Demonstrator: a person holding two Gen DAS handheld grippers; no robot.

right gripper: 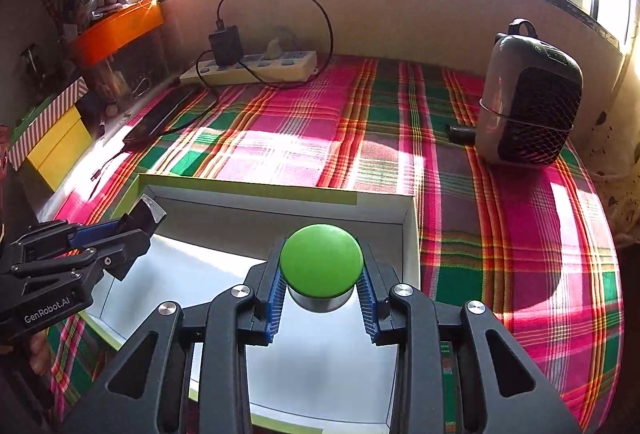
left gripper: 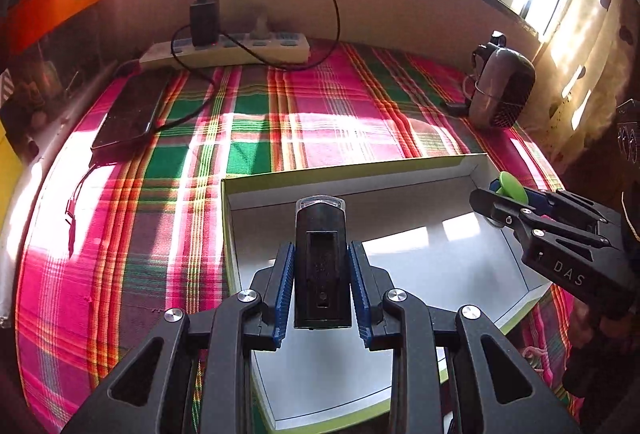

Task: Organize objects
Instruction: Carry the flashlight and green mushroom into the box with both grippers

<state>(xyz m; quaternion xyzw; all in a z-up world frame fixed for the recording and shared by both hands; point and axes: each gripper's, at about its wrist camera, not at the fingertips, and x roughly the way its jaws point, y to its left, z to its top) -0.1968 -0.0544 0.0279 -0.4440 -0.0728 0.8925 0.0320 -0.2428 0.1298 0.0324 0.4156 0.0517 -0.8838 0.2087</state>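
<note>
A: Why do both grippers hang over the white box (left gripper: 472, 170)?

B: To load it, I judge. The left gripper (left gripper: 322, 274) has its fingers clamped on a black device (left gripper: 320, 258); at its three o'clock, the right gripper (right gripper: 322, 284) pinches a green-capped container (right gripper: 321, 260).

A: And the plaid cloth (left gripper: 248, 138)?

B: Bare at twelve o'clock.
</note>
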